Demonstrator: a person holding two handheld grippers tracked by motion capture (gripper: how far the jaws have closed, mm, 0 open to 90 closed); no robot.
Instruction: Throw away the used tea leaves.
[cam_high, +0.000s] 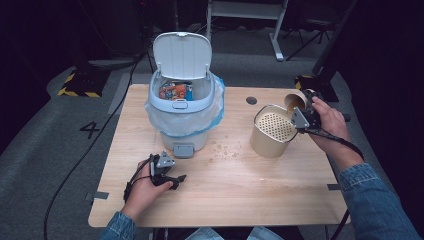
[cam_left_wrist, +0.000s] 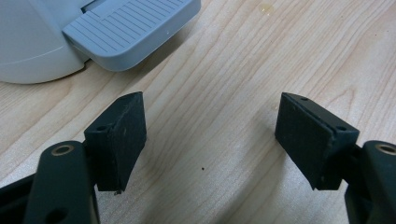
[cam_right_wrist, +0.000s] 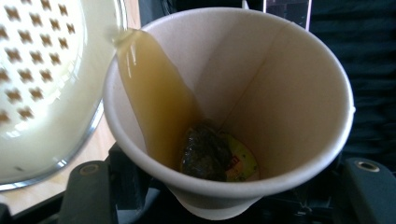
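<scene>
While the light wooden worktop (cam_high: 240, 190) sits on a grey carpeted floor (cam_high: 45, 135) in a dark room, a white number 4 (cam_high: 90, 129) is marked on that floor to the left, black-and-yellow striped bases (cam_high: 80, 86) stand at the far left and far right, and a white-framed stand (cam_high: 250, 20) rises behind. Crumbs (cam_high: 222, 150) are scattered on the wood near the middle. A pale blue-grey plastic pedal bin (cam_high: 182, 107) with its lid up and a clear liner bag stands at the back left of the worktop, an orange and blue printed packet (cam_high: 175, 91) lying inside; the print is too small to read. To its right stands a cream cylindrical container with a perforated insert (cam_high: 272, 131). The person's left hand (cam_high: 145, 192) rests low on the worktop in front of the bin, and the left tool (cam_left_wrist: 210, 135) is released, its two black jaws spread wide above bare wood just short of the bin's grey foot pedal (cam_left_wrist: 128, 32). The right hand (cam_high: 327, 122), in a denim sleeve (cam_high: 372, 205), is raised at the container's far right rim, wrist turned inward. The right tool (cam_high: 301, 116) is clenched on a white paper cup (cam_right_wrist: 289, 93), tipped so that amber liquid (cam_right_wrist: 156, 98) runs over the lip into the perforated insert. A dark wet tea bag (cam_right_wrist: 205, 154) lies at the cup's bottom beside a yellow-green round tag (cam_right_wrist: 243, 163) with small print that cannot be read.
</scene>
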